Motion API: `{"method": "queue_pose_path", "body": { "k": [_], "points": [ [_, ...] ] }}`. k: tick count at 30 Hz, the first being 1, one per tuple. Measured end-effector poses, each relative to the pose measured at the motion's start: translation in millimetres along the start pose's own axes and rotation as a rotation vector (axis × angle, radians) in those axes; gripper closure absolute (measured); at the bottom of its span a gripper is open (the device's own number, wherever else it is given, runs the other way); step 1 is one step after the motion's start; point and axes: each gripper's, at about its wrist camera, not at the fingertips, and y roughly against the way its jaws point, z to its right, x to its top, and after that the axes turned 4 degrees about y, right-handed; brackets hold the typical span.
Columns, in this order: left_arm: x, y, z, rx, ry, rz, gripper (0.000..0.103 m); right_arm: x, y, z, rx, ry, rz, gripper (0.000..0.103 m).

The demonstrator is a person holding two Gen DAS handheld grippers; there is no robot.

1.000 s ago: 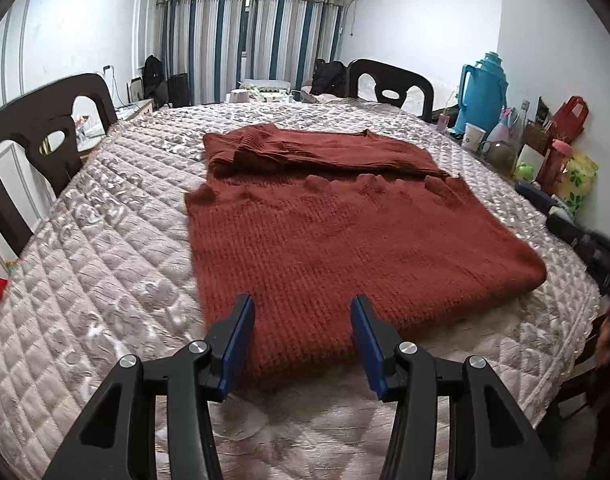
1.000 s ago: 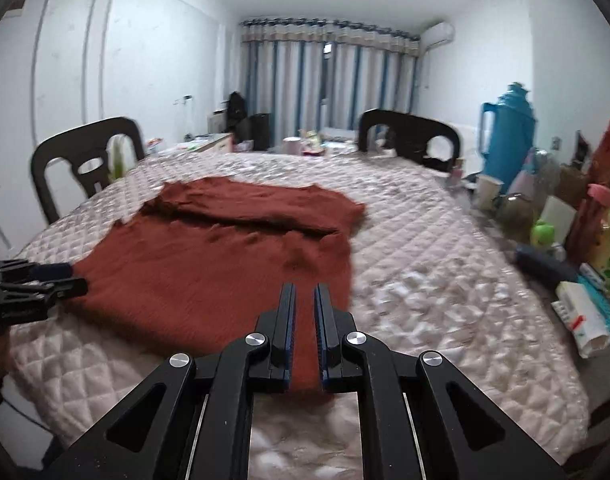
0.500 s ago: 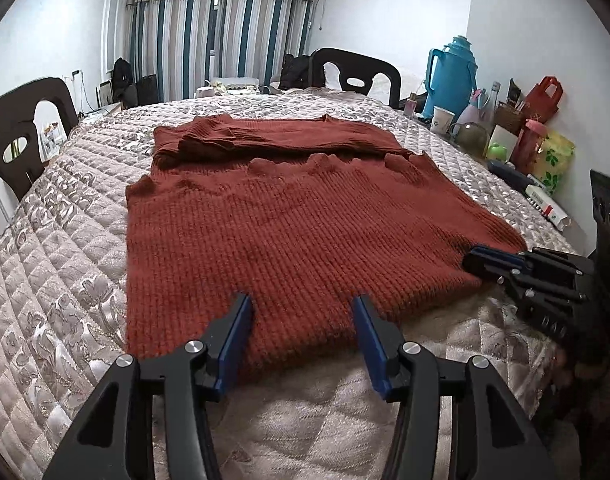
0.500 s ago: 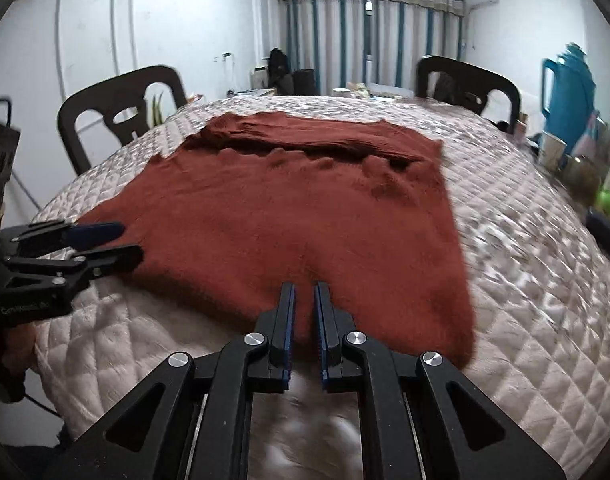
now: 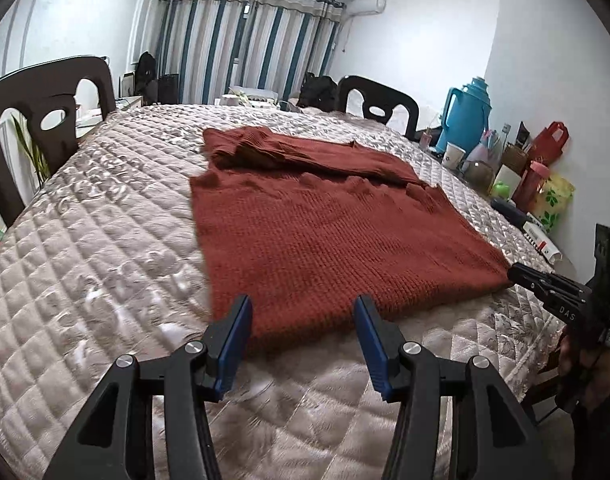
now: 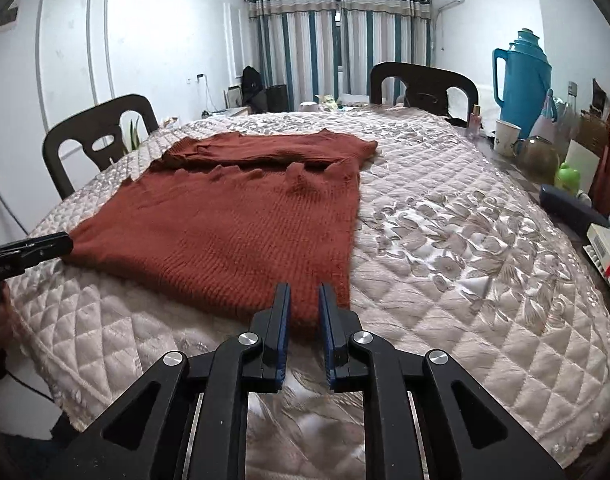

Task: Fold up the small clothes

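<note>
A rust-red knitted sweater (image 5: 325,232) lies flat on the quilted table cover (image 5: 105,240), its sleeves folded across the far end. My left gripper (image 5: 302,304) stands open just over the near hem by the left corner, and the edge shows between its blue pads without being pressed. My right gripper (image 6: 303,292) hovers at the hem's right corner of the sweater (image 6: 233,232). Its jaws are opening, a narrow gap apart, with the hem just beyond the tips and nothing clamped. Each gripper shows in the other's view: right gripper (image 5: 515,272), left gripper (image 6: 63,240).
Dark chairs (image 6: 101,140) (image 5: 379,104) stand around the table. A blue thermos (image 6: 523,80), a cup (image 6: 507,136), bottles and boxes (image 6: 605,252) crowd the right side. The table's front edge runs just below both grippers.
The right gripper's jaws, shut before, now stand slightly apart. Both grippers have sunk closer to the sweater's near hem, the right one shifting toward its right corner.
</note>
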Motion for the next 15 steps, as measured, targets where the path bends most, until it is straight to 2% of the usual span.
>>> {"method": "queue_pose_path", "body": {
  "k": [3, 8, 15],
  "points": [
    [-2, 9, -5, 0.027, 0.007, 0.026, 0.040, -4, 7, 2, -0.011, 0.027, 0.006, 0.081],
    [-1, 4, -18, 0.018, 0.053, 0.007, 0.039, -11, 9, 11, 0.004, 0.010, 0.007, 0.081],
    [-4, -11, -10, -0.012, 0.039, -0.029, 0.039, -12, -6, 11, 0.064, 0.016, -0.023, 0.081]
  ]
}}
